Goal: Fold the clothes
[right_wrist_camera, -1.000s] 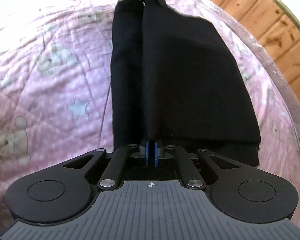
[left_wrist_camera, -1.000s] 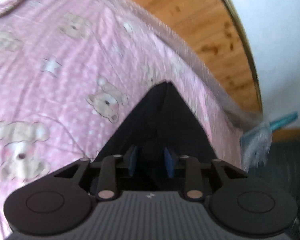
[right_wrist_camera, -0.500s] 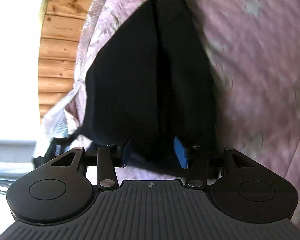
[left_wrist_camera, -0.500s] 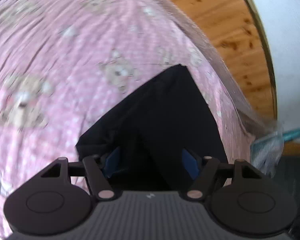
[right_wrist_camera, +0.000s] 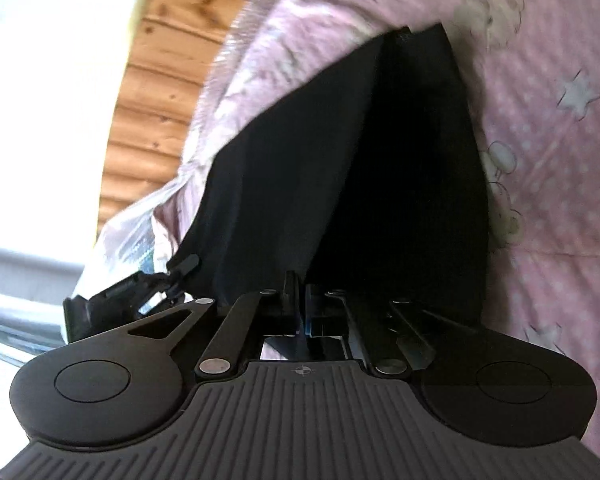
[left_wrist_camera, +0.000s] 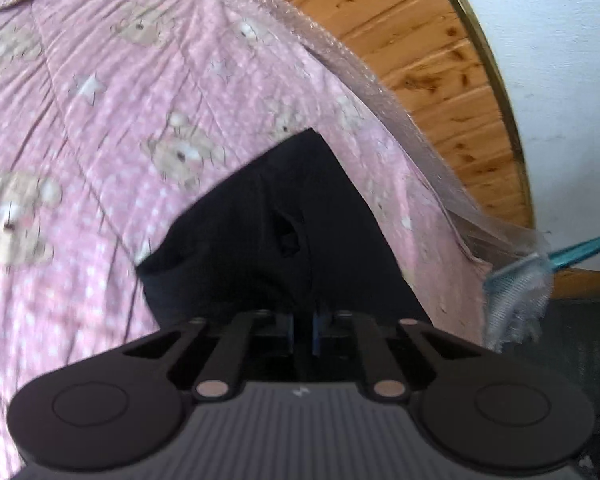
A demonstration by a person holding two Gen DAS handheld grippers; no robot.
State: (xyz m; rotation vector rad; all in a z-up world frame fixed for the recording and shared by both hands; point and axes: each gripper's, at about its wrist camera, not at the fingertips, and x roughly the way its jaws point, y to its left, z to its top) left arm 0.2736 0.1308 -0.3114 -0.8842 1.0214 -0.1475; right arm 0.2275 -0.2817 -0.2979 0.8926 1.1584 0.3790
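**Both grippers clamped on the black garment at the bed's edge**

Here is the black garment, folded into a dark wedge and lying on the pink quilt, the one printed with little bears and white stars. It sits close to the quilt's edge, where a strip of clear plastic wrap runs along the side, and beyond that comes the wooden floor.

The left gripper is down at the near end of the cloth, its blue pads drawn almost together, and the dark fabric runs right into the narrow gap between them, so it is pinching the near edge of the garment. The cloth rises from there in a soft ridge with a small dimple in the middle, then tapers to a corner further out on the quilt.

Over to the right gripper: its jaws stand nearly closed too, with the garment's near edge bunched up against them. It looks clenched on the fabric, though the cloth is so dark there that the exact bite is hard to make out. From this side the garment shows a long crease running away from the fingers, one panel lit and the other in deep shadow.

The left gripper also shows in the right wrist view, low at the left against the plastic.

A teal-handled brush lies off the quilt's corner, well apart from the cloth.
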